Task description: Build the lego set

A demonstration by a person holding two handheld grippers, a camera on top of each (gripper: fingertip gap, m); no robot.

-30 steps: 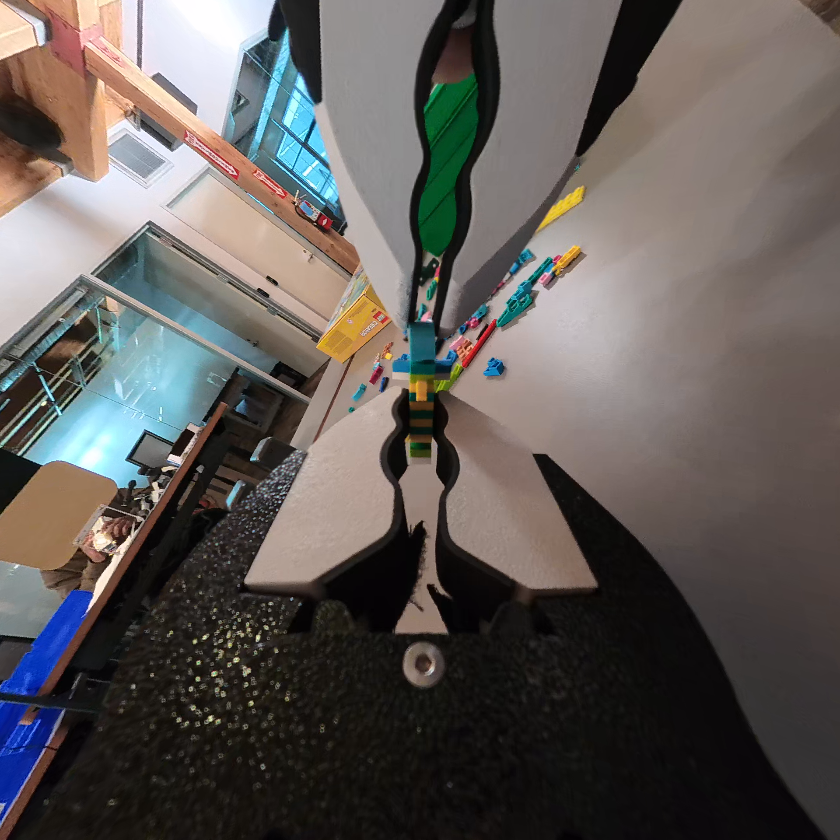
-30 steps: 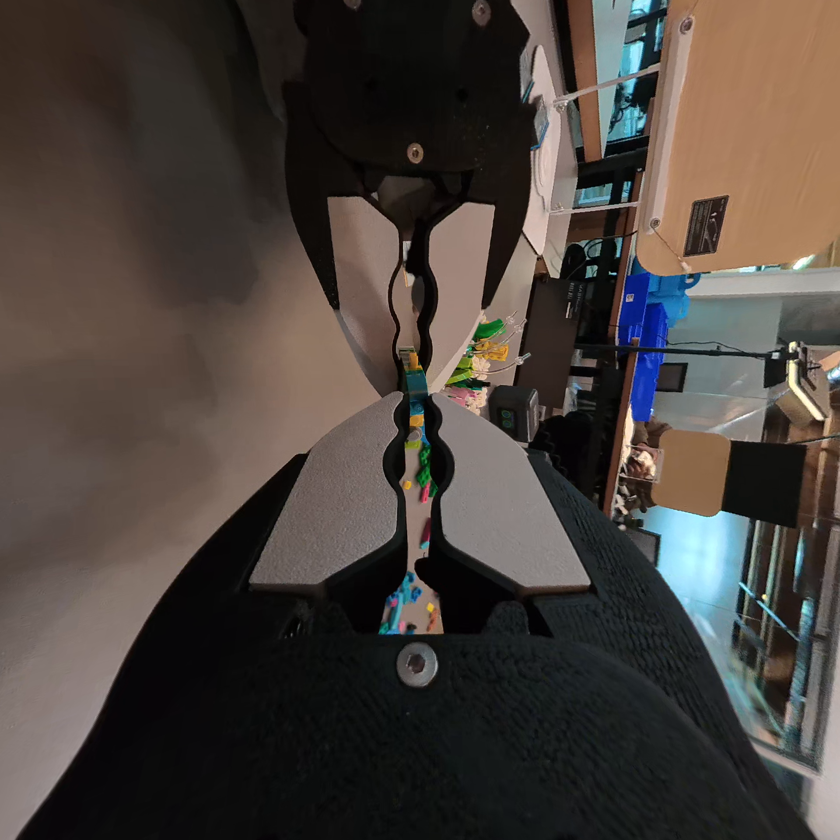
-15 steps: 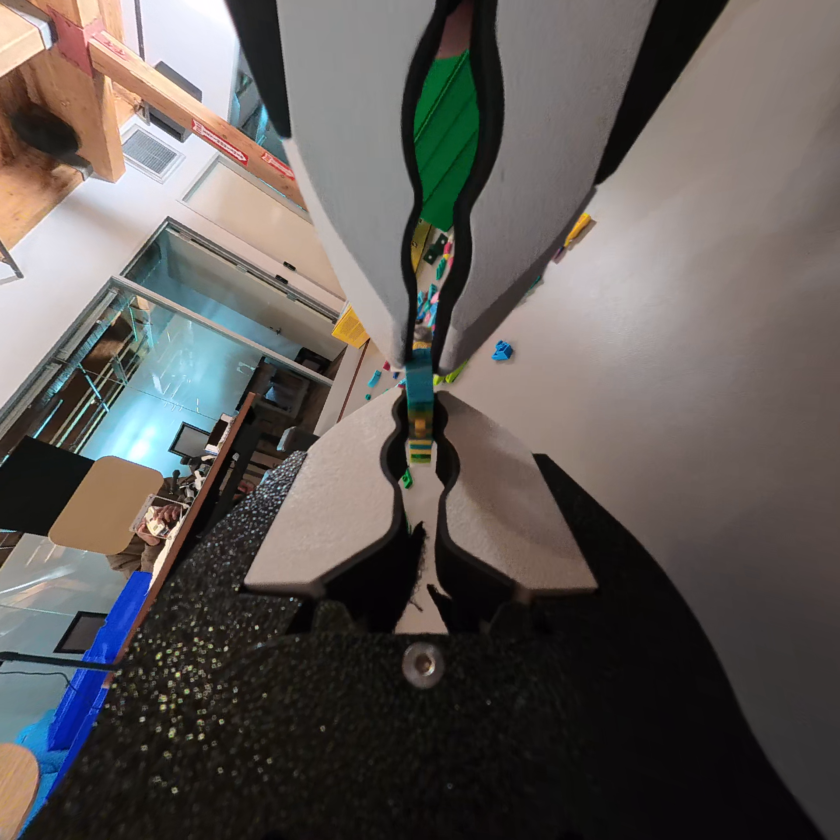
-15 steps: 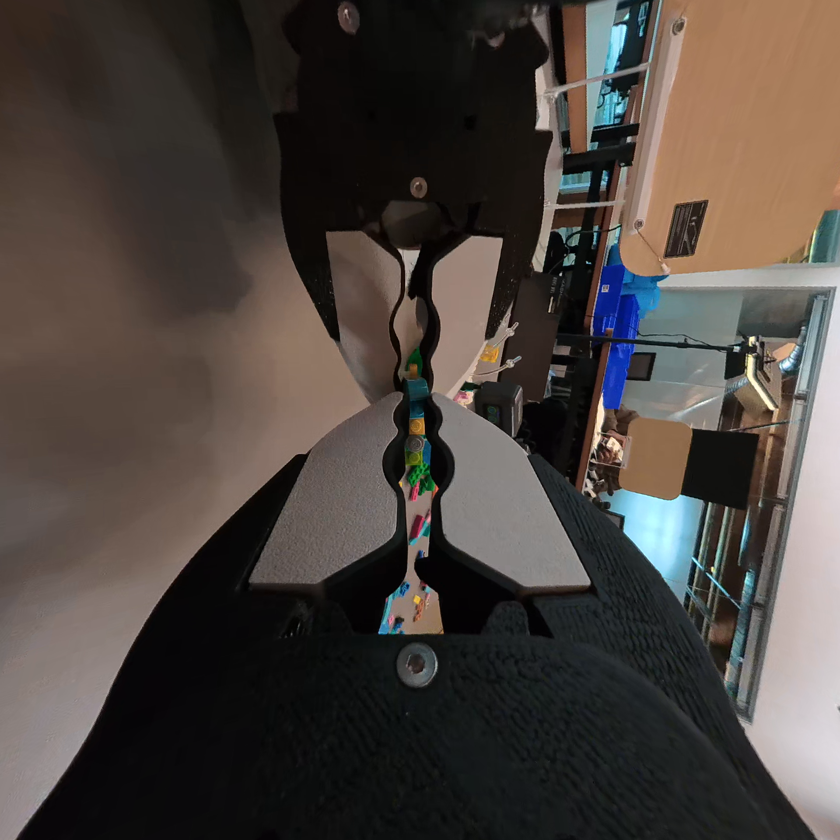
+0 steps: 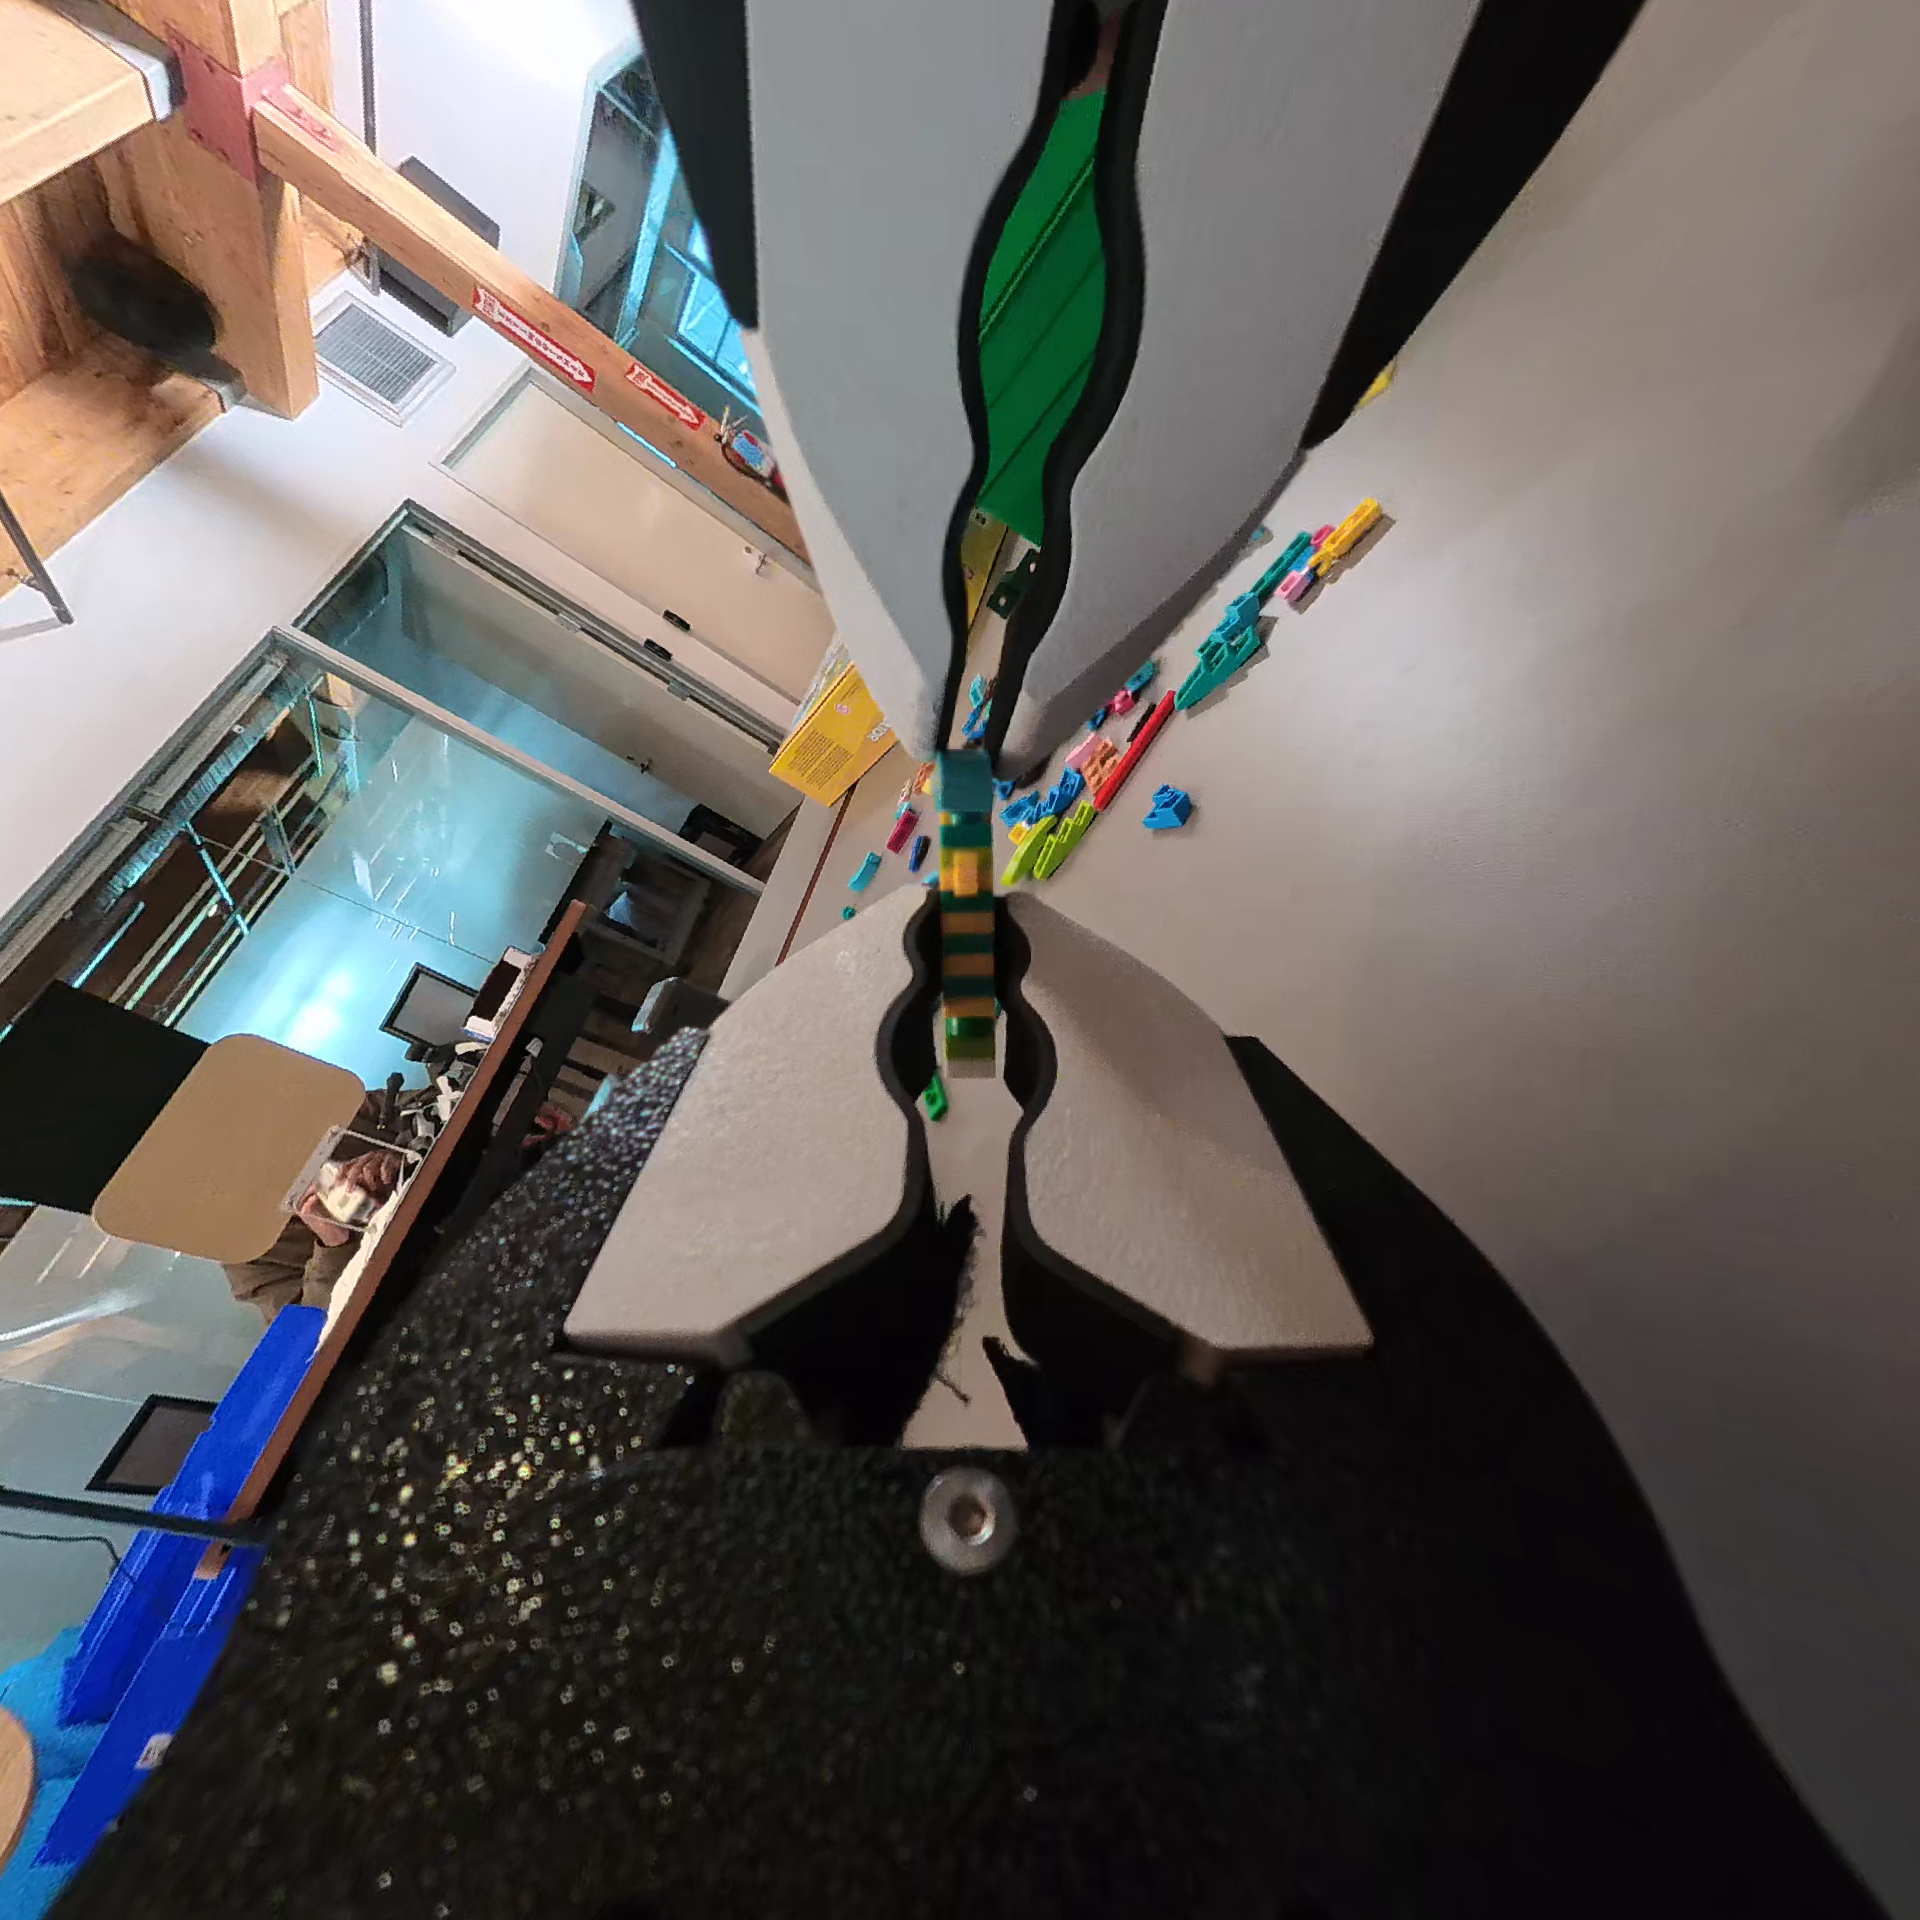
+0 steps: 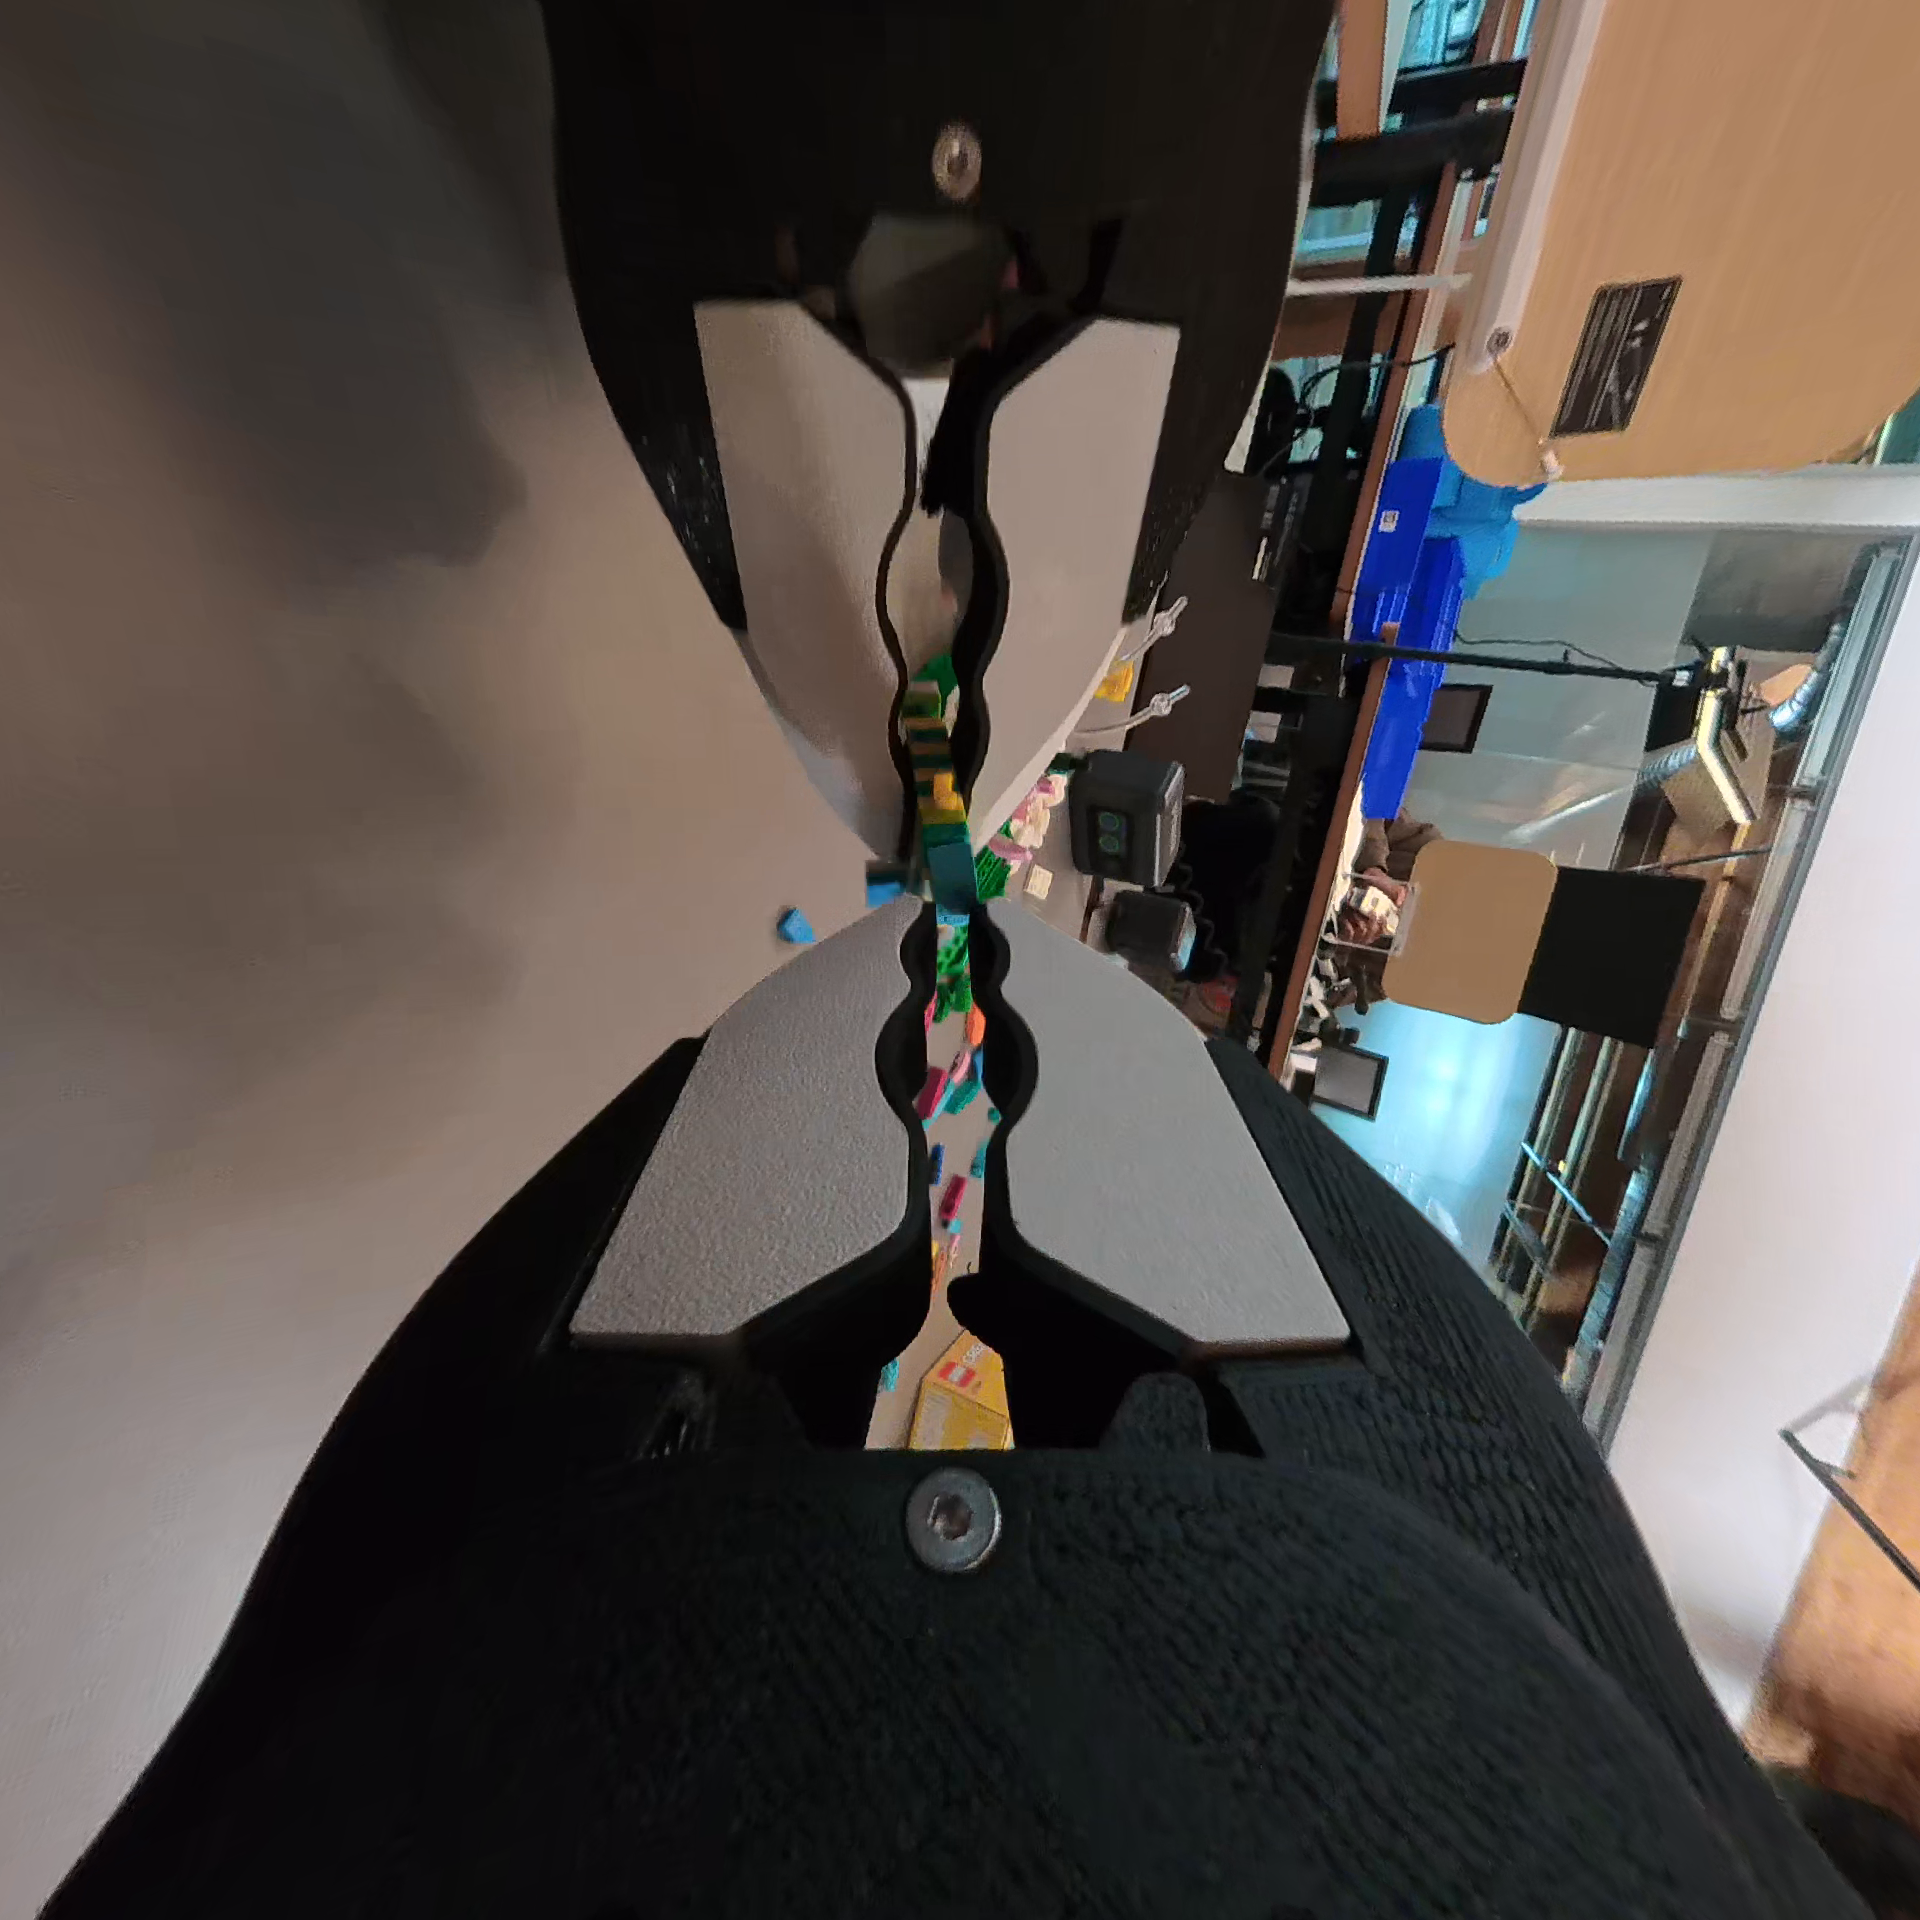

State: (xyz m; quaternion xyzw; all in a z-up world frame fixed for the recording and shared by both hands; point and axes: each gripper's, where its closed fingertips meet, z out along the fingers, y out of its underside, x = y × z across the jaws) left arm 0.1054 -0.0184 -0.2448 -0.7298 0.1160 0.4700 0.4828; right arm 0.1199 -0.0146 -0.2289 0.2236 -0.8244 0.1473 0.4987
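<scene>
My left gripper [image 5: 966, 909] is shut on a thin stack of green, yellow and teal bricks [image 5: 966, 966], held in the air above the table. My right gripper [image 5: 966, 743] comes in from the top, tip to tip with the left one. It is shut on a teal brick [image 5: 961, 784] that touches the outer end of the stack. In the right wrist view my right gripper [image 6: 951, 914] holds the teal brick [image 6: 951, 878], and the left gripper [image 6: 935, 821] opposite holds the striped stack [image 6: 928, 748].
Loose coloured bricks [image 5: 1143, 727] lie scattered on the pale table [image 5: 1558, 935]. A yellow box [image 5: 831, 743] stands at the table's far end, also in the right wrist view [image 6: 956, 1397]. A green baseplate [image 5: 1039, 312] shows through the right gripper's gap. Desks and blue bins lie beyond.
Both grippers stay shut and tip to tip. The pair has swung over the table, so the loose bricks show again in the left wrist view. The left gripper looms larger in the right wrist view.
</scene>
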